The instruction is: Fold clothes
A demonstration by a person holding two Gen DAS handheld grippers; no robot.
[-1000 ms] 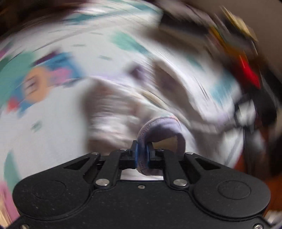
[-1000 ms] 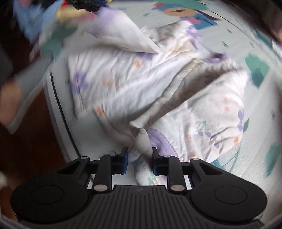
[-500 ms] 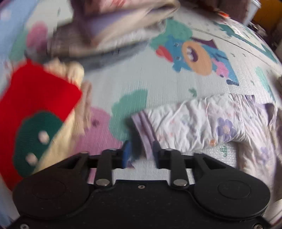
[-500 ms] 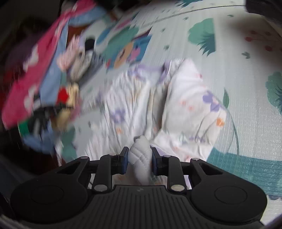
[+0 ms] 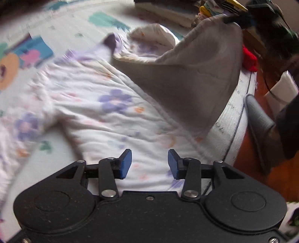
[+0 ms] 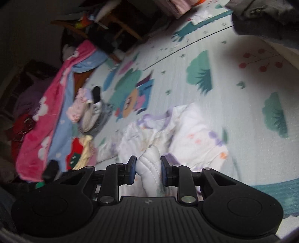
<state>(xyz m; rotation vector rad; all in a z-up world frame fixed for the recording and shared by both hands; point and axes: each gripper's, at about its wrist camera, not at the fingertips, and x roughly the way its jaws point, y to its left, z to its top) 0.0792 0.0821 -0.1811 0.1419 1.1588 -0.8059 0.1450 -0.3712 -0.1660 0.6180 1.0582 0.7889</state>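
A white quilted child's garment with purple flowers [image 5: 104, 104] lies spread on the play mat. My left gripper [image 5: 149, 164] is open and empty just above its near part. One corner of the garment is lifted up at the right, showing its shaded inner side [image 5: 196, 74]. My right gripper [image 6: 146, 169] is shut on a bunched fold of the same garment [image 6: 149, 164], holding it up; the rest [image 6: 186, 134] lies crumpled on the mat beyond.
The play mat [image 6: 214, 46] has cartoon prints. A pink and blue blanket [image 6: 48, 119] and a pile of small clothes [image 6: 86, 112] lie at its left. Folded clothes are stacked at the far edge [image 5: 168, 13]. The mat's edge and wooden floor [image 5: 248, 158] are at the right.
My left gripper has let go of the purple-trimmed edge, opened, and swung back over the garment's body. My right gripper keeps its hold and has lifted the fold.
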